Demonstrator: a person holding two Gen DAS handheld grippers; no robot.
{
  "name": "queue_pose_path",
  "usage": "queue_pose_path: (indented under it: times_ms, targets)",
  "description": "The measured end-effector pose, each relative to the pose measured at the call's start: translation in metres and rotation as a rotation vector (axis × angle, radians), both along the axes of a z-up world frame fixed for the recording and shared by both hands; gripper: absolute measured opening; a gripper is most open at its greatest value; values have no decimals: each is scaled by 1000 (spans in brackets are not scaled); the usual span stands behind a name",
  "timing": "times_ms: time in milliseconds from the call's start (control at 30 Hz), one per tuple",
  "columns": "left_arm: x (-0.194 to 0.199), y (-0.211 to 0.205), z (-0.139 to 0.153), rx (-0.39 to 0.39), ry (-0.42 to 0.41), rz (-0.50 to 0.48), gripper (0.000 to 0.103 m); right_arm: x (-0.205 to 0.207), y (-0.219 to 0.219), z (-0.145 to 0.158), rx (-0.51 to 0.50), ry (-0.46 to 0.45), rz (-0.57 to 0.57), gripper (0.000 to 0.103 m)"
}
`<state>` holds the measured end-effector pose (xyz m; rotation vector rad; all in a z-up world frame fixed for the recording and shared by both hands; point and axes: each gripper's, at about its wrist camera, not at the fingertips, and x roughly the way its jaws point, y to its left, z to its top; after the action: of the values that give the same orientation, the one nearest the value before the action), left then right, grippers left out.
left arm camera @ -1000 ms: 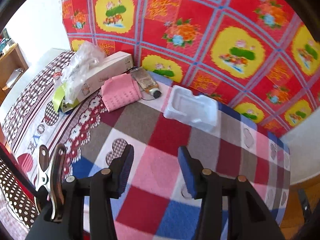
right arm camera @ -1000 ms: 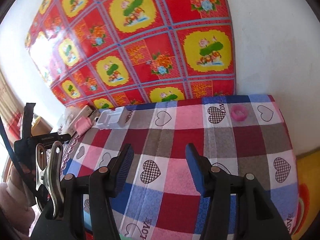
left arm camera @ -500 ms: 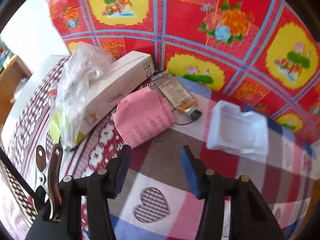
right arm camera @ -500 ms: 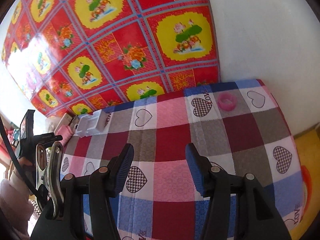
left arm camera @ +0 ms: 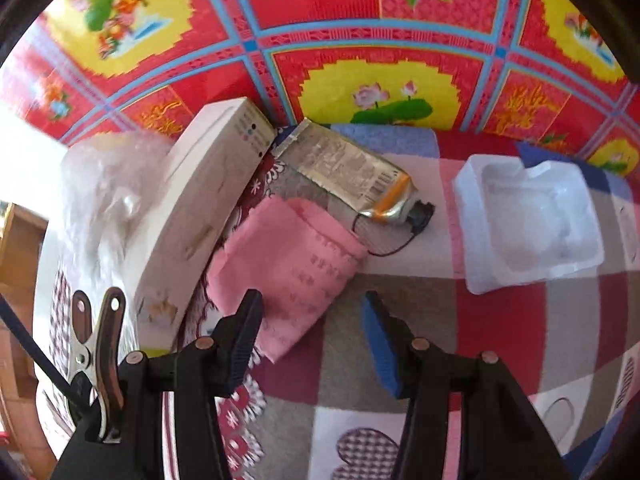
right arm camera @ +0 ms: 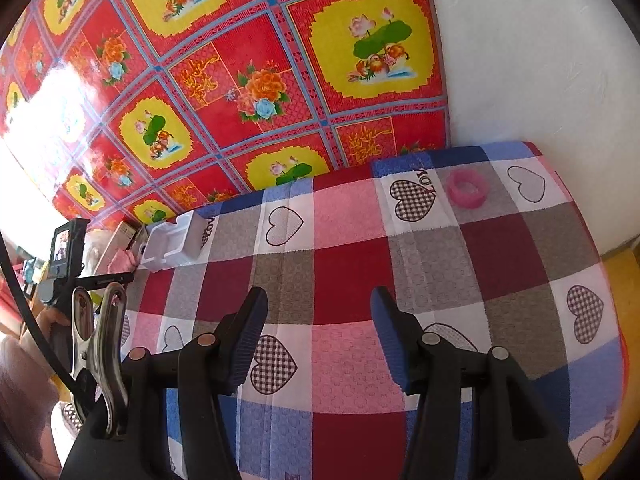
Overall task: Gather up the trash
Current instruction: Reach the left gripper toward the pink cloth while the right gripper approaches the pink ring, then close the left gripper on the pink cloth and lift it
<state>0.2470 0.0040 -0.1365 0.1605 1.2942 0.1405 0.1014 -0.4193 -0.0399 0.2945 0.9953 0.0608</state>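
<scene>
Left wrist view. Left gripper tilted down over the checked heart-print bedspread, jaws about half apart, having just opened a little, nothing clamped. Near corner of the crumpled pink paper lying between the pads, left pad overlapping its edge; contact not clear. Beyond the paper, toward the far edge against the red floral wall sheet: squeezed silver tube with black cap, thin black wire curling beside it. Long white carton lying just left of the paper, touching it; clear plastic bag bunched on the carton's far side. White foam tray right of the tube, apart from it.

Right wrist view. Right gripper over bare bedspread, jaws about half apart, empty. Pink ring-shaped item near far right corner, well clear. Foam tray and pink paper at far left edge, the left gripper's body in front of them.
</scene>
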Motion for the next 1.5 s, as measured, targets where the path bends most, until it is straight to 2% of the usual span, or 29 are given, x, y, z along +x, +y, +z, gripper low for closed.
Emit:
queue_pose_path:
  times_ms: [200, 400, 500, 567, 700, 833, 1167, 1367, 1500]
  targets:
    - [15, 9, -3, -9, 16, -51, 56, 4, -3, -2, 1, 12, -18, 55]
    - [32, 27, -5, -75, 39, -43, 54, 7, -3, -5, 4, 22, -28, 55]
    - [38, 35, -5, -70, 36, -32, 40, 8, -3, -6, 5, 25, -30, 55]
    - [40, 38, -6, -47, 35, -36, 25, 9, -3, -8, 4, 27, -34, 55]
    - [43, 46, -2, -46, 21, -28, 21, 11, -5, -9, -3, 31, -45, 55]
    - [22, 36, 16, -87, -3, -14, 15, 15, -8, -11, -14, 32, -54, 55]
    - [-23, 25, 50, -230, -63, 32, 13, 27, -10, -14, -41, 28, -55, 55]
    - [-52, -8, 74, -284, -91, 42, 13, 40, -21, -20, -60, 19, -57, 55]
    - [-65, -32, 85, -312, -109, 90, 13, 57, -34, -25, -75, 21, -42, 55]
